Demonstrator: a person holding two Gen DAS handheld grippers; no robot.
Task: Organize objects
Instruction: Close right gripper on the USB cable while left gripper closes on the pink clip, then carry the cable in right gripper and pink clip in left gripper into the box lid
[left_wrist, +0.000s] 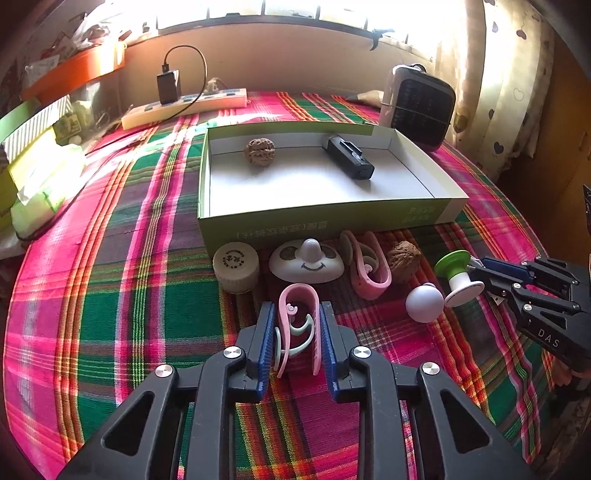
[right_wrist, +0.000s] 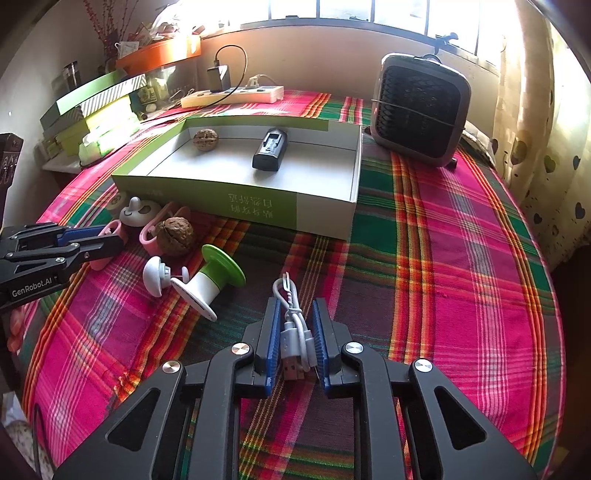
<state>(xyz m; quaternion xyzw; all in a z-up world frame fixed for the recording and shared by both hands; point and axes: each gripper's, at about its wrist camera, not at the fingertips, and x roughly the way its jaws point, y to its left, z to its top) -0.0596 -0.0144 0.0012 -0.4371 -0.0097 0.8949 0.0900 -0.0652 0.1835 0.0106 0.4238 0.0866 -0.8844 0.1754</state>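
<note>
My left hand-held gripper is closing on a pink clip, with its 2 blue pads touching both sides of the clip. My right hand-held gripper is gripping a white USB cable bundled between its pads, and the metal plug is pointing back toward the camera. Both are sitting low over the surface, which a plaid cloth is covering.

Just beyond the left hand-held gripper, a row of small things is lying along the front wall of the box: a round beige cap, a white smiling-face piece, a 2nd pink clip and a walnut. Near them, to the right, a white ball-shaped knob and a green and white spool are lying on the cloth.

Behind this row, the shallow green box is standing open. Inside it, another walnut is resting near the back wall, and a black device is lying well apart from it.

Farther back, a small heater is standing beside the box, and a power strip is lying near the wall.
</note>
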